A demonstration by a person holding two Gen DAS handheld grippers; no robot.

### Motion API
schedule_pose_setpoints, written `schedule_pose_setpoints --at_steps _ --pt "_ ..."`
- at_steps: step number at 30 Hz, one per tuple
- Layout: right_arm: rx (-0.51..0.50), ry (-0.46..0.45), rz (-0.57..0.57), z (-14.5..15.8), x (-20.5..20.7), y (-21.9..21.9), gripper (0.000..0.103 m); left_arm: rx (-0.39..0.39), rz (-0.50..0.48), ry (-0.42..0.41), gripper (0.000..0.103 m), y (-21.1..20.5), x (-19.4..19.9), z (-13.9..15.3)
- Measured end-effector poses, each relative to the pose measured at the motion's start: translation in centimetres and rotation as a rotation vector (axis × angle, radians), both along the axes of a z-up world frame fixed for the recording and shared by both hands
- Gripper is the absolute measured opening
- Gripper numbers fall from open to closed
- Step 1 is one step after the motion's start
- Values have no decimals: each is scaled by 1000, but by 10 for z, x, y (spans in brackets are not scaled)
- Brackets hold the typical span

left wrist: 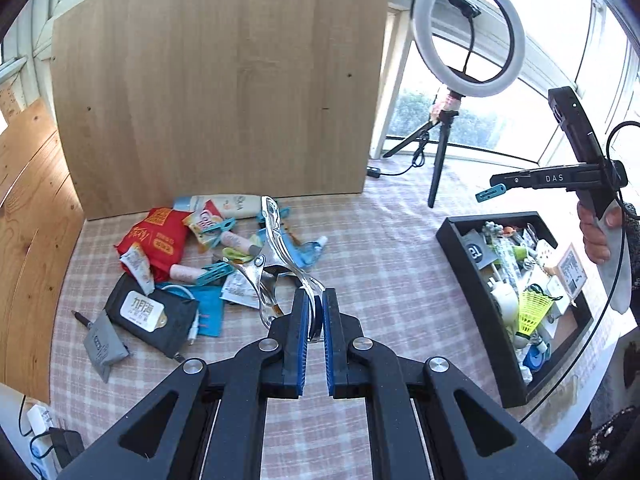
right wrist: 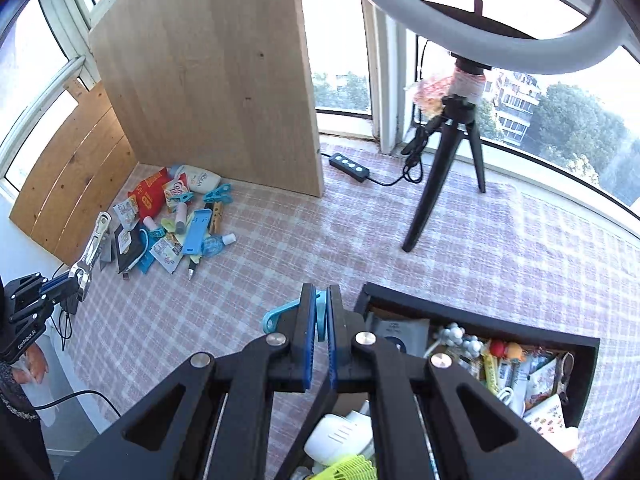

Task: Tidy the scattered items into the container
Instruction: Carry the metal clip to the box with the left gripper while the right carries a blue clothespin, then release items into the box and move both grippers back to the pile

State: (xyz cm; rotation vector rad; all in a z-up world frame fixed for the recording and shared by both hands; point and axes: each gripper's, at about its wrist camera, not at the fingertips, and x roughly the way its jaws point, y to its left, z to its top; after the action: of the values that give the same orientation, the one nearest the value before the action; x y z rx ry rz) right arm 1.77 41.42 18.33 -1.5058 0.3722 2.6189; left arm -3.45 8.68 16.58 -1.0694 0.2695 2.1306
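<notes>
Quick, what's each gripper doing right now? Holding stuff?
Left gripper: closed on a shiny metal tool.
Right gripper: closed on a blue clothes peg, near the black tray.

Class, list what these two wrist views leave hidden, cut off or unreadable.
- Black tray, right wrist view: near half hidden by the right gripper.
- Blue clip, right wrist view: middle covered by jaws.
- Metal tool, left wrist view: gripped end hidden in the left gripper.
- Pile packets: print too small.

bright window [right wrist: 340, 40] daylight, glare, fisheye edge warping
</notes>
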Motion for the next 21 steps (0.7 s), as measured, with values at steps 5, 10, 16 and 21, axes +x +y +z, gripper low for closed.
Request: schedule_pose_setpoints --at_steps 5,10,16,21 --pt "25 -14 -131 2 66 51 5 37 -145 -5 6 71 39 5" --pt "38 -33 -261 -4 117 98 6 70 -257 -31 6 146 73 5" --pt "31 -55 -361 -14 158 137 6 104 -377 -57 6 218 113 4" --pt "-10 -56 -367 -19 171 146 39 38 -388 -69 71 259 135 -8"
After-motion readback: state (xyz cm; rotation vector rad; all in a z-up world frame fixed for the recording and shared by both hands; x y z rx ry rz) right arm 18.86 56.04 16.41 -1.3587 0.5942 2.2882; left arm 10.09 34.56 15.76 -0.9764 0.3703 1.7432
